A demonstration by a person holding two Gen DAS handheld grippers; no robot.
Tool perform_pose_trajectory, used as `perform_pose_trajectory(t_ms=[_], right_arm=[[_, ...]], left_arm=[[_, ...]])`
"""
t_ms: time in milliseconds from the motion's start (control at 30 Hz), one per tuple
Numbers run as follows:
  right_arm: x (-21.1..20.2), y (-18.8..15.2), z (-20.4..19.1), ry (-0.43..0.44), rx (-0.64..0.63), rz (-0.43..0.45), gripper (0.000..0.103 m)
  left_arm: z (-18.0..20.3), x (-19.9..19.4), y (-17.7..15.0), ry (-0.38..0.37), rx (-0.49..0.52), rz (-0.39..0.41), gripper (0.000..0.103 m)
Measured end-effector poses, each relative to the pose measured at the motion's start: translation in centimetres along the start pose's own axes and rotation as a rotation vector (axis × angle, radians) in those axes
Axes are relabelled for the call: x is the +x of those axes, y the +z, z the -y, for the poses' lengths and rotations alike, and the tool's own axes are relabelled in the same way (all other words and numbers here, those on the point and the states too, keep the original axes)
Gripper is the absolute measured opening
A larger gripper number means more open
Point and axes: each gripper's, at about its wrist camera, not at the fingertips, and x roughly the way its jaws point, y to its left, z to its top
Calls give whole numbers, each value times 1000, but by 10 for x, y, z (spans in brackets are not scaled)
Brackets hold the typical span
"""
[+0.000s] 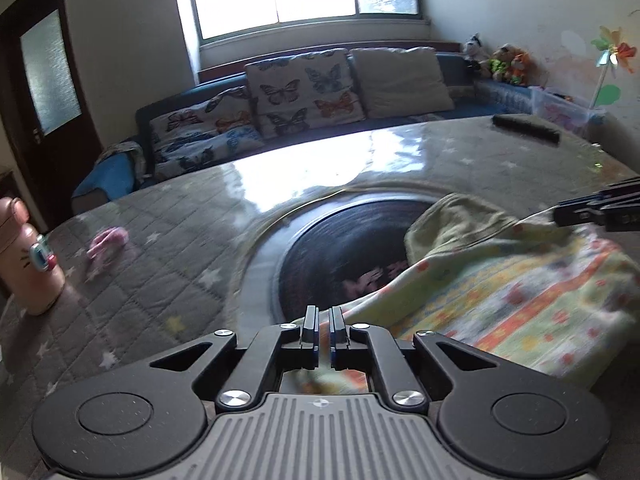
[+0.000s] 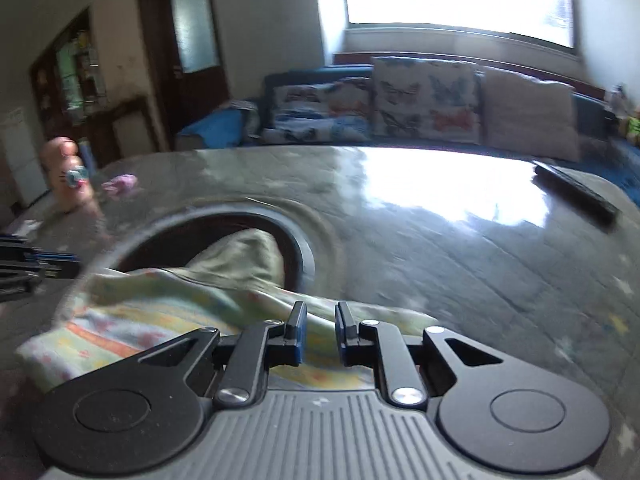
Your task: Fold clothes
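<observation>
A small patterned garment, pale yellow with orange and green print and a plain olive part, lies on the glass-topped table, partly over a round black inset. My left gripper sits at the garment's near left edge, jaws nearly closed with a thin gap; cloth shows under them, no clear pinch. My right gripper is over the garment's near edge, jaws slightly apart, nothing between them. The right gripper also shows in the left wrist view at the garment's far right.
A pink bottle stands at the table's left. A small pink item lies near it. A dark remote lies at the far right. A sofa with butterfly cushions stands behind the table.
</observation>
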Motion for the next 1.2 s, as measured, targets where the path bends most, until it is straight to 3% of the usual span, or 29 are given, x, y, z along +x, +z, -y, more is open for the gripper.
perform_pose_trajectory(t_ms=[167, 367, 500, 633, 867, 1033, 1200], right_arm=[[25, 14, -25, 96, -66, -44, 14], [53, 9, -30, 92, -81, -109, 14], [46, 6, -35, 83, -110, -99, 14], [27, 2, -43, 120, -145, -81, 14], [4, -20, -68, 157, -210, -79, 15], [-15, -34, -85, 177, -238, -46, 21], [-24, -51, -104, 190, -265, -29, 21]], left_arm=[[34, 15, 22, -119, 28, 1, 7], [57, 55, 40, -191, 15, -90, 7], [59, 72, 39, -175, 21, -133, 7], [58, 65, 34, -177, 20, -113, 7], [70, 27, 13, -201, 90, -45, 8], [72, 7, -11, -170, 87, -2, 17], [74, -13, -35, -139, 85, 41, 17]])
